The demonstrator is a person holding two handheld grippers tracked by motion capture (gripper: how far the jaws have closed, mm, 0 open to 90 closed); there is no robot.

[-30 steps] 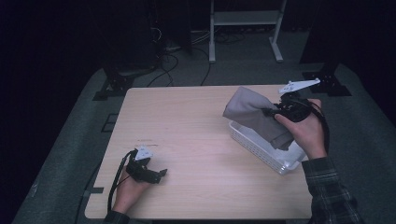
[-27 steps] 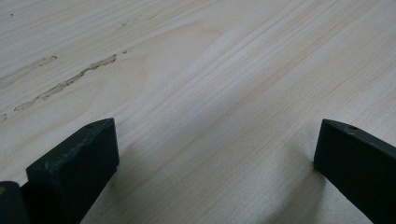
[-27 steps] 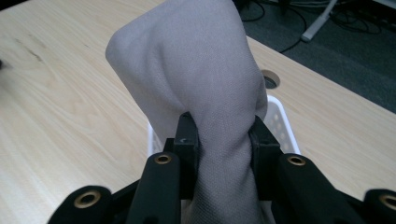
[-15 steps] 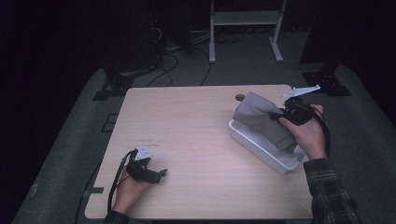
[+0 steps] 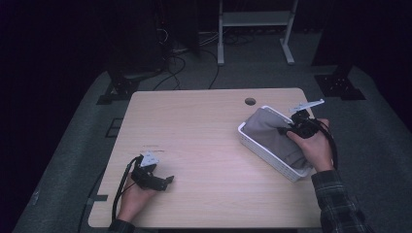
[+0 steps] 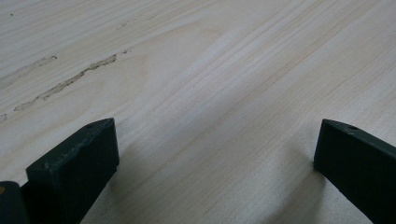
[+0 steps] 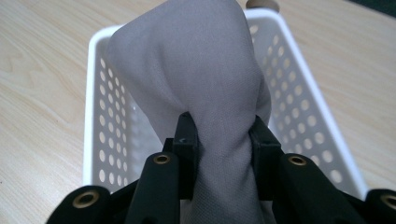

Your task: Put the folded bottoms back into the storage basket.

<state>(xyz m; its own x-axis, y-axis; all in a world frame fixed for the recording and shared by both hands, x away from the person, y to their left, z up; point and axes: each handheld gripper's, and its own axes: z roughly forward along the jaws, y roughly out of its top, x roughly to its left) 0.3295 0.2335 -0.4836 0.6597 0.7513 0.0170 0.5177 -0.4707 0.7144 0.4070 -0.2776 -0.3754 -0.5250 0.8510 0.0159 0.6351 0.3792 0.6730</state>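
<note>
1. A light wooden table [image 5: 204, 136] is seen from above against a dark floor, with a small round cable hole [image 5: 250, 101] near its far edge.
2. A white perforated basket [image 5: 260, 148] is set on the right part of the table, lying at an angle to the table's edges. In the right gripper view its holed walls [image 7: 109, 140] are seen on both sides, running away from the camera.
3. A grey cloth [image 5: 272, 136] is bundled inside the basket and bulges above its rim. In the right gripper view the cloth [image 7: 196, 70] is seen rising as a rounded mound over the basket.
4. The right gripper [image 7: 219, 140] is held by a hand with a plaid sleeve at the basket's right side. Its two black jaws are closed most of the way and are pressed against a gathered fold of the grey cloth, which is pinched between them.
5. The left gripper [image 5: 163, 182] is held low at the near left part of the table, well apart from the basket. In the left gripper view its jaws are spread wide, and nothing is held between them; bare wood grain is seen in the gap.
</note>
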